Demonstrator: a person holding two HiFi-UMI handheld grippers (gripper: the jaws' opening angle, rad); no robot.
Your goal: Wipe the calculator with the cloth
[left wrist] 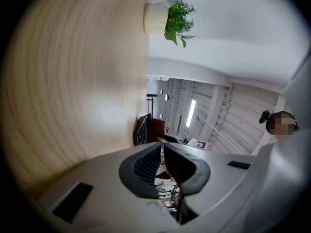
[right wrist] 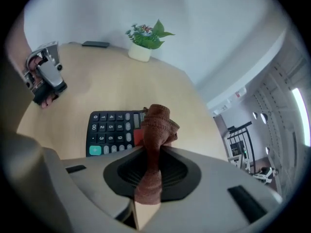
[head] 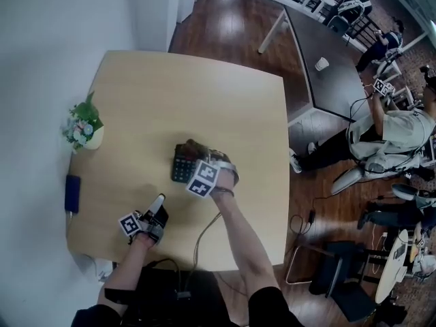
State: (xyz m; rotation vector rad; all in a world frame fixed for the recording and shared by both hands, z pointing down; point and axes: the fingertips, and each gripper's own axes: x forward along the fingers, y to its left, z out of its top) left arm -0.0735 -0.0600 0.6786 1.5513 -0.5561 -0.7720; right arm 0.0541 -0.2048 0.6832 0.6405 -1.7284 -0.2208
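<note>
A black calculator (head: pixel 182 163) (right wrist: pixel 112 130) lies near the middle of the wooden table (head: pixel 225 107). My right gripper (head: pixel 204 157) (right wrist: pixel 156 149) is shut on a bunched brown cloth (right wrist: pixel 156 127), and the cloth hangs over the calculator's right part. My left gripper (head: pixel 158 206) (left wrist: pixel 162 152) rests at the table's near left, shut with nothing between its jaws. It lies roughly level and apart from the calculator, which shows beyond its tips (left wrist: pixel 141 129).
A small potted plant (head: pixel 84 128) (right wrist: pixel 144 41) (left wrist: pixel 167 19) stands at the table's left edge by the wall. A dark flat device (head: pixel 72 193) (right wrist: pixel 95 44) lies near the left edge. People sit at a dark table (head: pixel 327 67) at the far right.
</note>
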